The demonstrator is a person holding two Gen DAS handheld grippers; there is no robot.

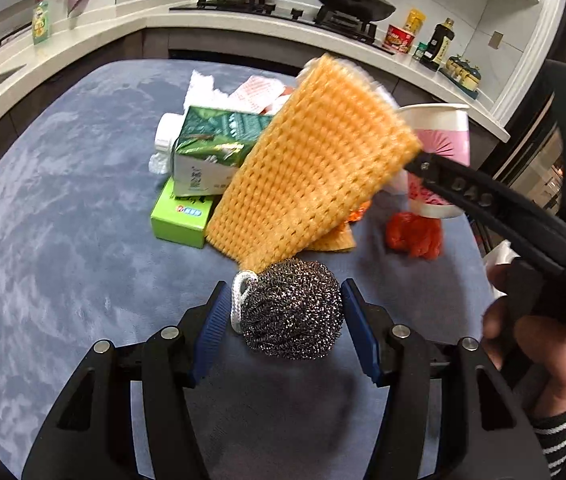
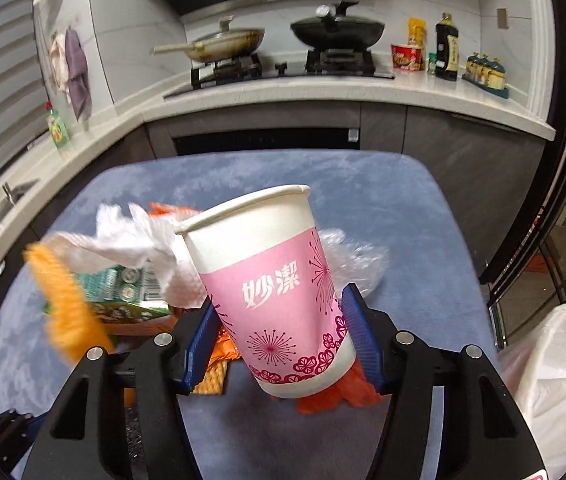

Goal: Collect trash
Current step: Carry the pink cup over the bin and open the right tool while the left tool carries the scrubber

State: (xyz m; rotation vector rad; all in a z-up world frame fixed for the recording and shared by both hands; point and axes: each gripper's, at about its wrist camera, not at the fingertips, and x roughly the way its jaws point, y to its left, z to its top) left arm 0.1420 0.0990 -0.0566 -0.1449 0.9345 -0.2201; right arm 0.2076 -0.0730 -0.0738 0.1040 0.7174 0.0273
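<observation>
The paper cup [image 2: 279, 292] leans between the right claw's [image 2: 281, 340] blue pads, lifted off the pile in the middle of the blue table [image 2: 423, 216]. It could slip out sideways because it tilts. The left claw [image 1: 283, 322] squeezes a steel scrubber [image 1: 291, 308] with an orange net cloth [image 1: 315, 160] tied on.

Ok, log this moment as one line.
left gripper: shut on steel scrubber | right gripper: shut on paper cup | cup tilted
</observation>
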